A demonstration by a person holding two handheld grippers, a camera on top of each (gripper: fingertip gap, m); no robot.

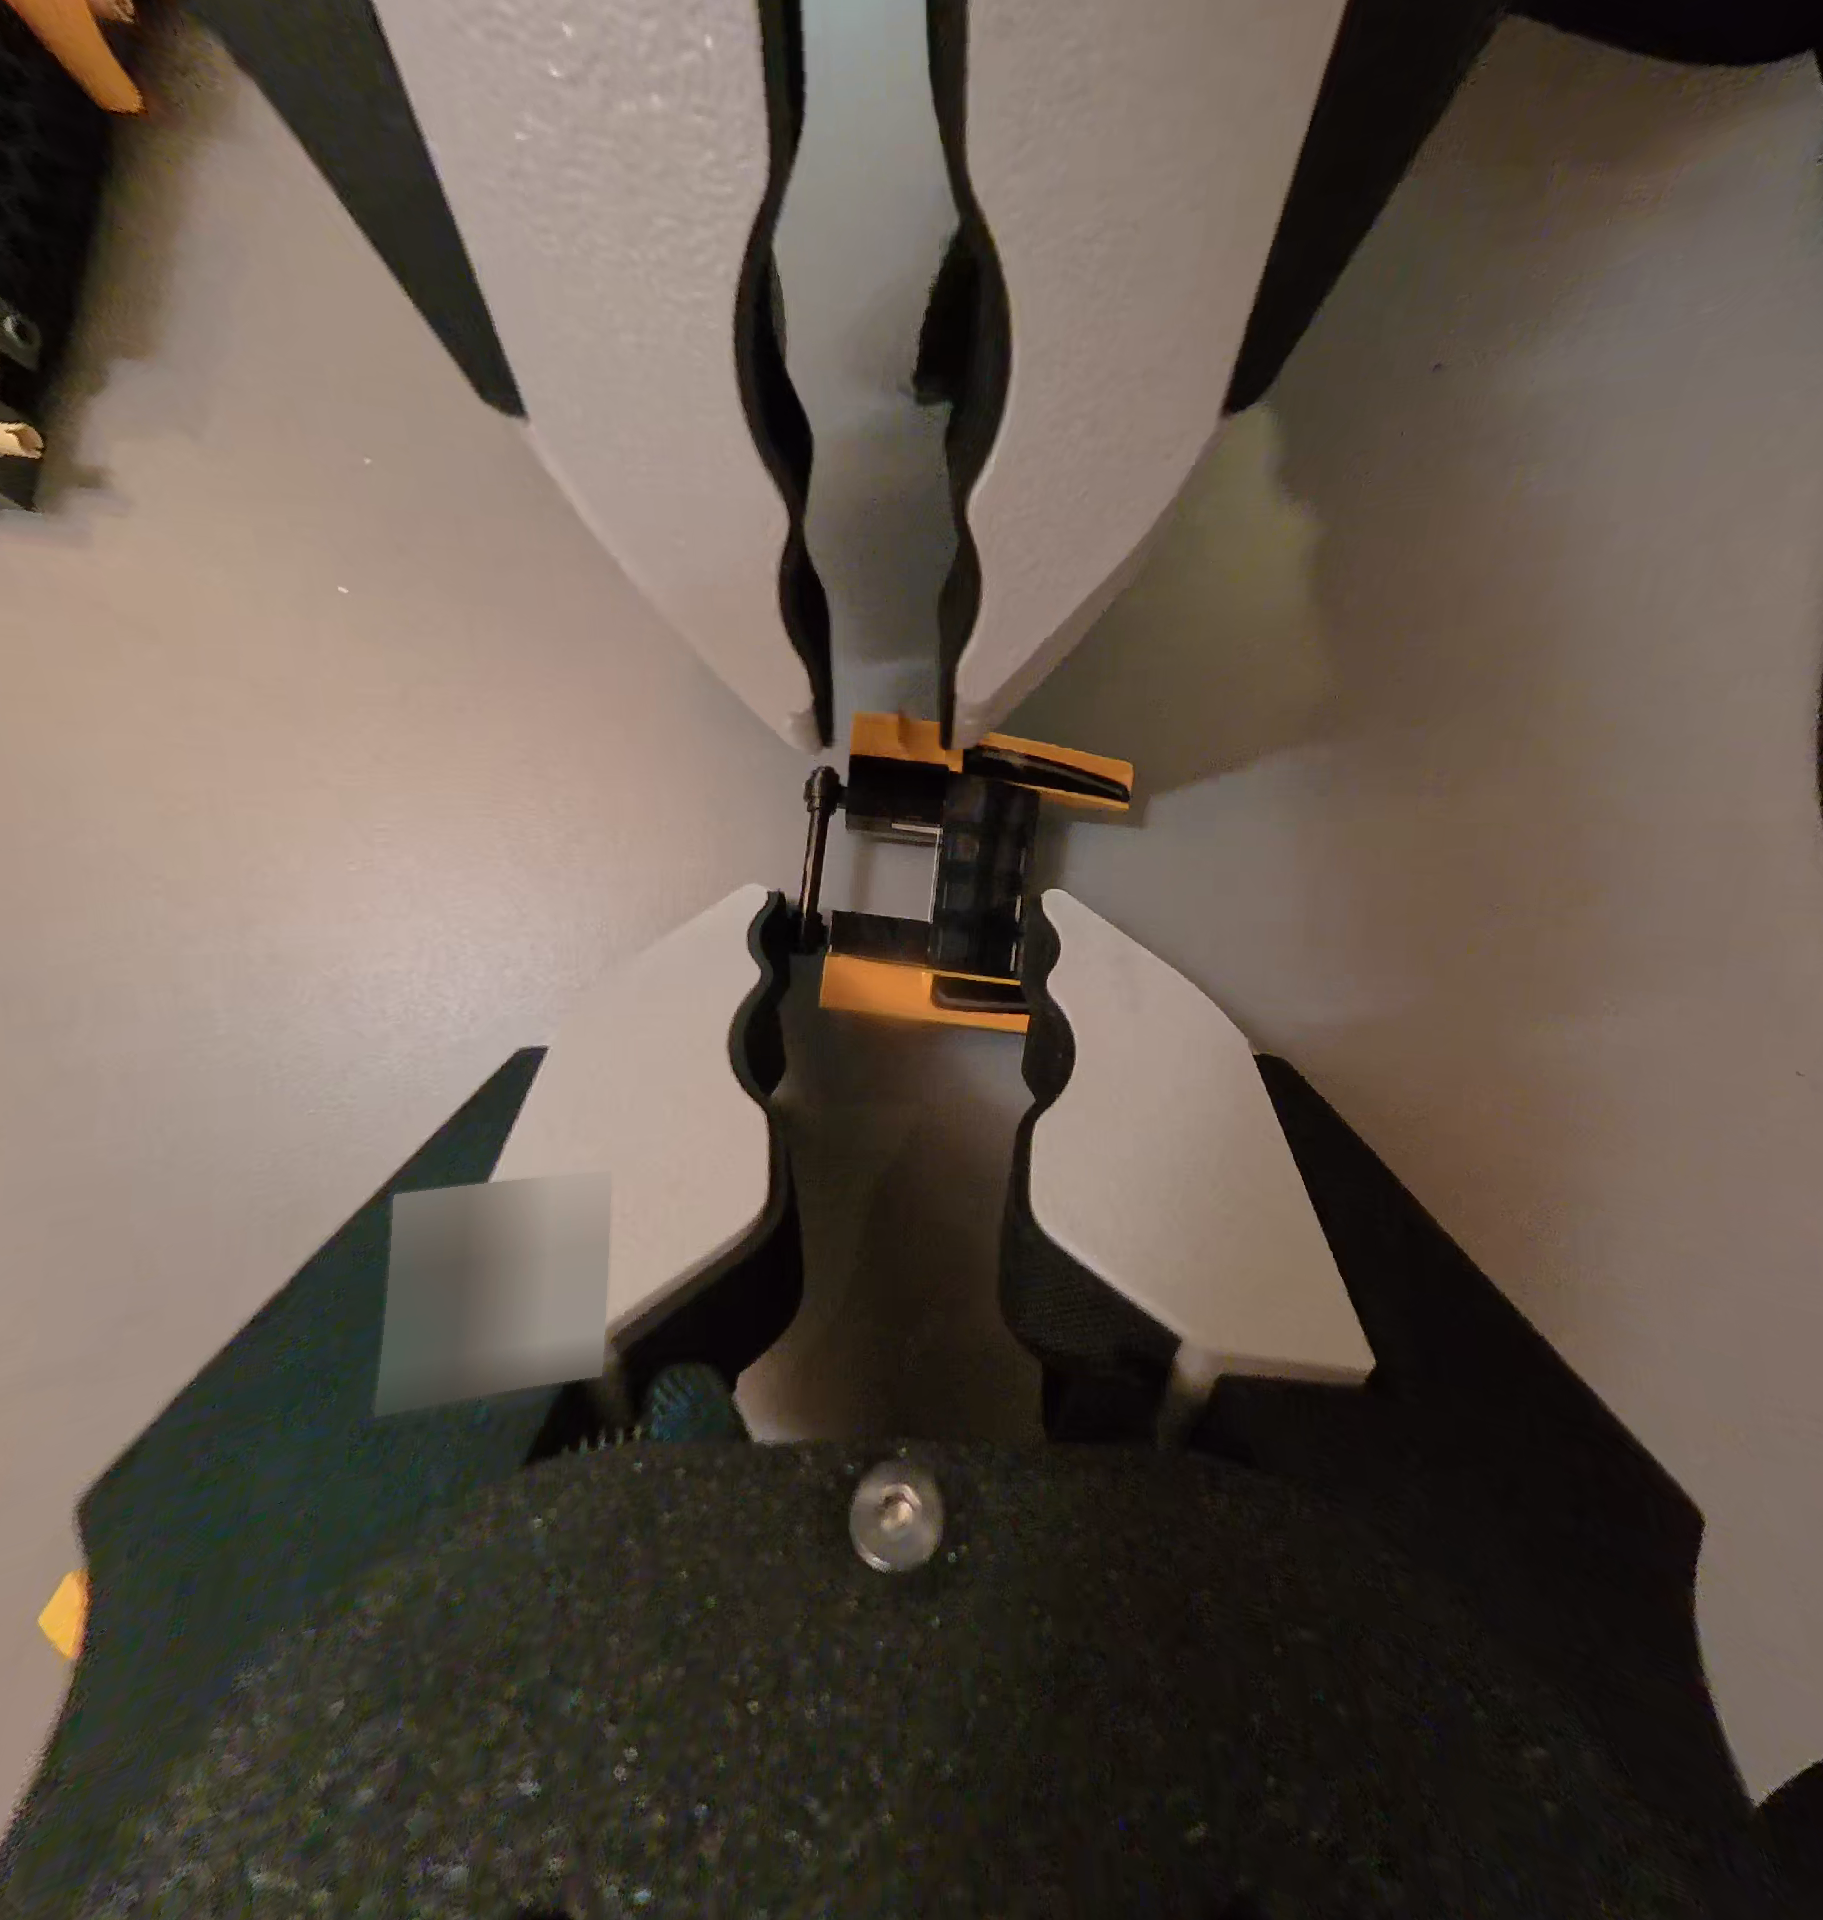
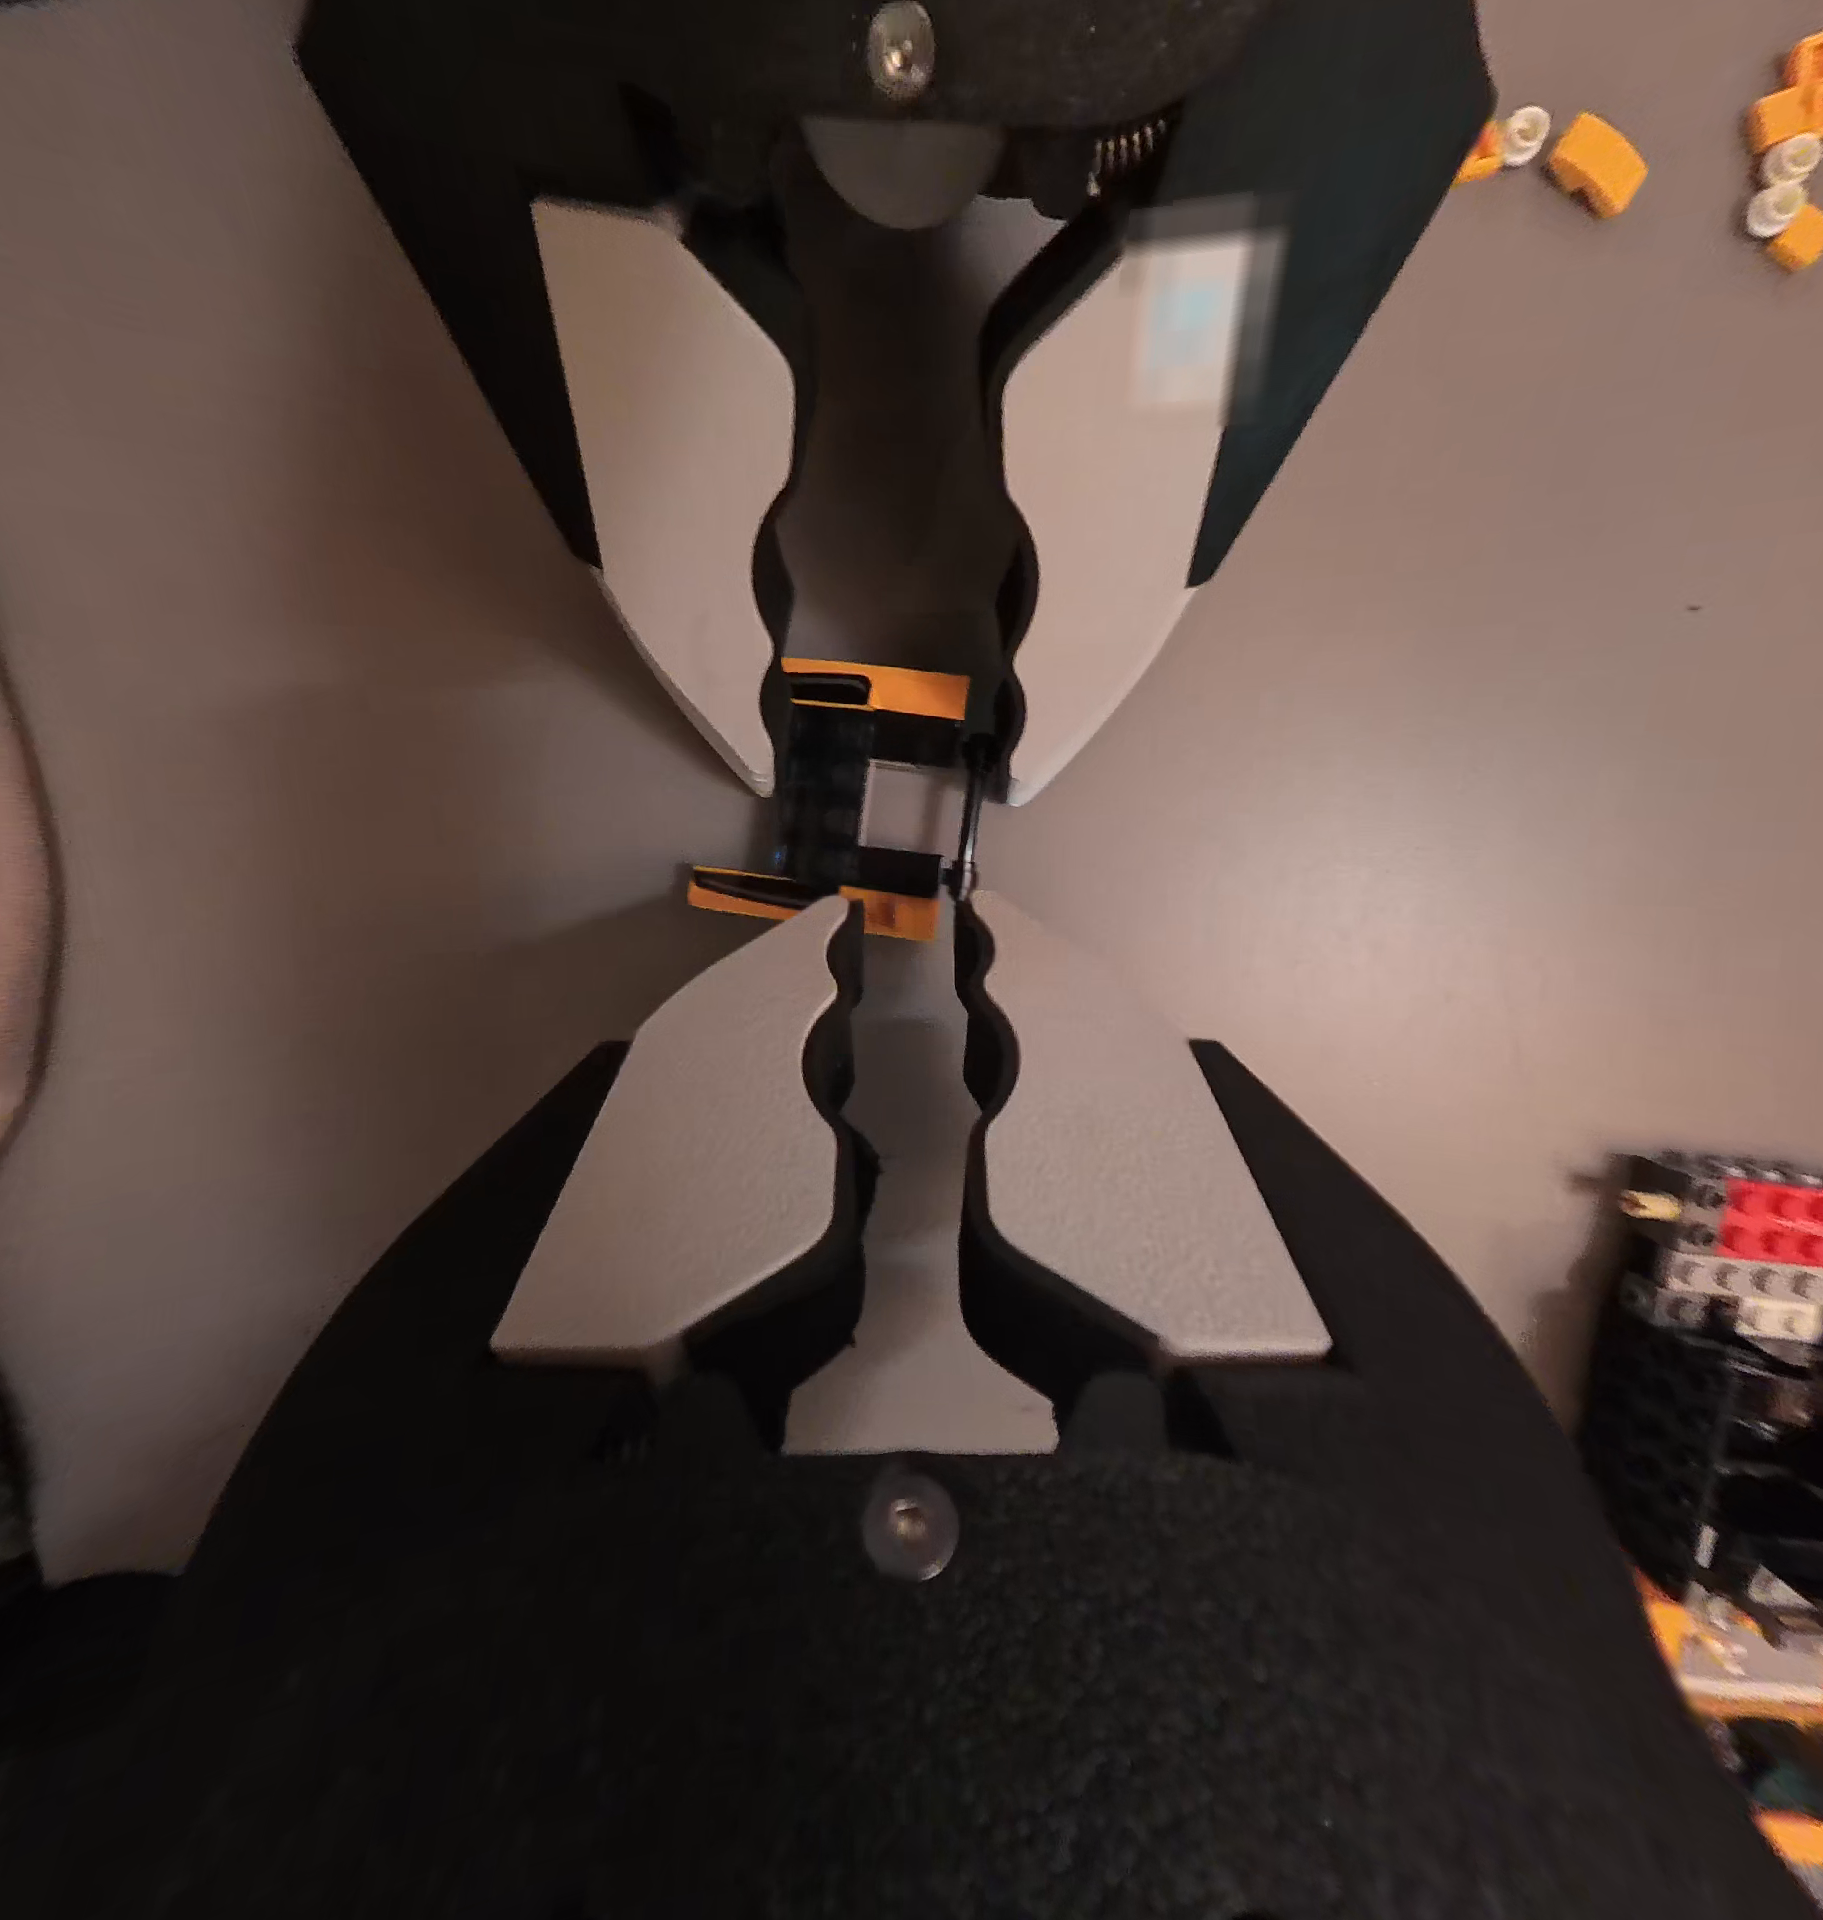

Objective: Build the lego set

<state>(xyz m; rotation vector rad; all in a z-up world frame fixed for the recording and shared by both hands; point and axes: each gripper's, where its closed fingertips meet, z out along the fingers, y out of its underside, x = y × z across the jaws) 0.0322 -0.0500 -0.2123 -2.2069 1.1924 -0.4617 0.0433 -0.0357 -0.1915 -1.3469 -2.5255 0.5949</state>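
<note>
Left wrist view
Subassembly: a small black-and-orange lego piece (image 1: 928, 883) sits at frame centre, held off the grey desk (image 1: 263, 831) between two tools that meet nose to nose.
Left tool: the tool (image 1: 902, 961) enters from the bottom edge, set fairly narrow and clamped on the piece's lower orange bar, one pad on each end.
Right tool: the tool (image 1: 891, 732) comes down from the top edge, nearly closed, pinching the upper orange bar at its left part.
Key relation: the two orange bars run left to right across the frame, and the tools face each other along the up-down line, so any pressing or pulling would, by my reading, run along that line.
Hard to see: a thin black pin (image 1: 813, 868) on the piece's left side; whether it is seated is unclear.

Right wrist view
Same scene reversed: the right tool (image 2: 902, 914) rises from the bottom edge, the left tool (image 2: 886, 727) hangs from the top, the piece (image 2: 865, 800) between them.
Elsewhere: loose orange bricks (image 2: 1603, 156) upper right; a larger build (image 2: 1738, 1268) at the right edge, cut off.
Blur: soft edges leave stud detail unreadable.
</note>
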